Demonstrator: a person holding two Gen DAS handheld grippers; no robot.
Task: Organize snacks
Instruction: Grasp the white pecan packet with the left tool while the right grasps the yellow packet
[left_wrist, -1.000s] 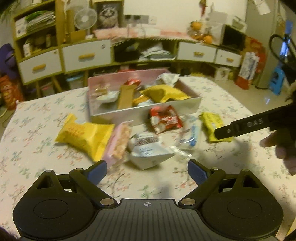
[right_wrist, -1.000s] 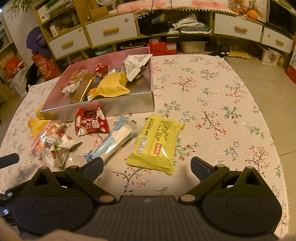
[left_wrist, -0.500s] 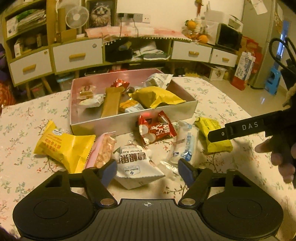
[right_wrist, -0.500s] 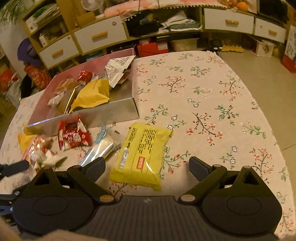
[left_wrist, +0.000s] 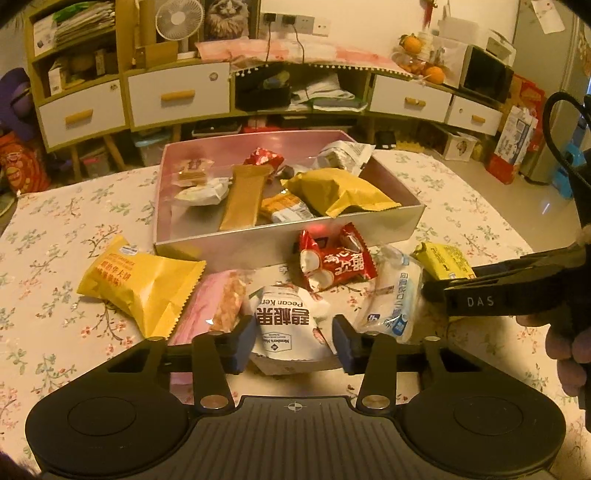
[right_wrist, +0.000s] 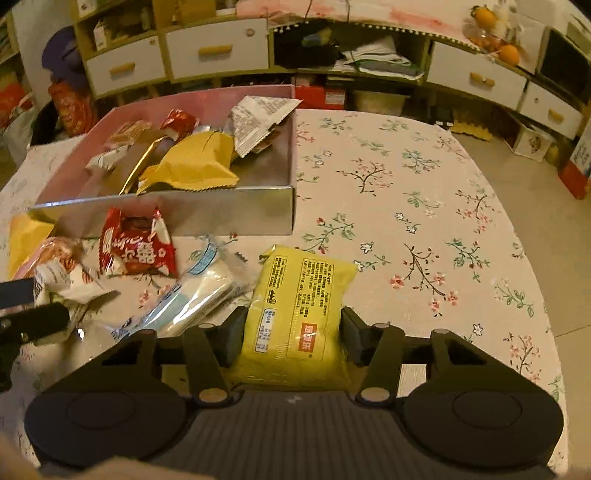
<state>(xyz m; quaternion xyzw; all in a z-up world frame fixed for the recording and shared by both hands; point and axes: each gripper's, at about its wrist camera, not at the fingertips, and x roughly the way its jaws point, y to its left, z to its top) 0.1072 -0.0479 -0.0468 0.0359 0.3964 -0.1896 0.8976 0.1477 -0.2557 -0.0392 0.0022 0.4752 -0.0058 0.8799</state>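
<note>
A pink box (left_wrist: 280, 243) holding several snacks stands mid-table; it also shows in the right wrist view (right_wrist: 221, 210). My left gripper (left_wrist: 293, 341) has its jaws around the white pecan packet (left_wrist: 286, 325) and appears shut on it. My right gripper (right_wrist: 291, 334) has its jaws against the sides of the yellow packet (right_wrist: 299, 314) and appears shut on it. Loose in front of the box lie a red packet (left_wrist: 334, 262), a clear blue-white packet (left_wrist: 393, 299), a pink packet (left_wrist: 218, 302) and a big yellow bag (left_wrist: 140, 284).
The table wears a floral cloth (right_wrist: 424, 221), with bare cloth to the right of the box. Cabinets with white drawers (left_wrist: 177, 96) stand behind the table. The right gripper's body and the hand holding it (left_wrist: 517, 295) show at the right of the left wrist view.
Both grippers moved forward and down onto their packets and their jaws narrowed: left around the white pecan packet, right around the yellow packet.
</note>
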